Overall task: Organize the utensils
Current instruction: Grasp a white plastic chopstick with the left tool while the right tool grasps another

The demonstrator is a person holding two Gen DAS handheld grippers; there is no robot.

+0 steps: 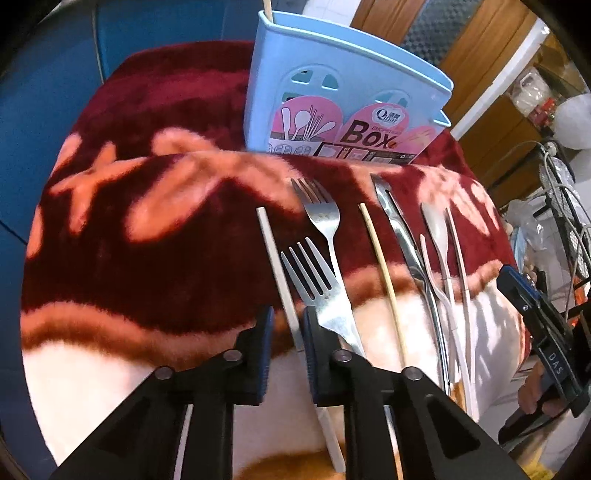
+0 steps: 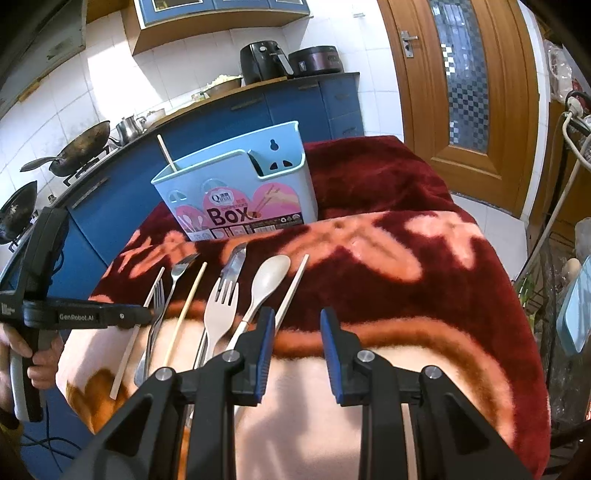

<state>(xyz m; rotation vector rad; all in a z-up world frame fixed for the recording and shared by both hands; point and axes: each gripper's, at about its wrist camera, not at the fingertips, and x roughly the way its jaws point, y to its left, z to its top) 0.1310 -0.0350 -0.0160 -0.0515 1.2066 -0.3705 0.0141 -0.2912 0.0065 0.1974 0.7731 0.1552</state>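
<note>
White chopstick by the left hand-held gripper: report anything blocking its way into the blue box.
Nothing visible blocks it. The white chopstick lies between the left hand-held gripper fingers; only bare blanket separates it from the blue utensil box, whose top is open.

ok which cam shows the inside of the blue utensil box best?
Right wrist: it looks down past the blue utensil box rim to the divider and one chopstick inside. Left wrist shows only the box's labelled front and the chopstick tip.
</note>
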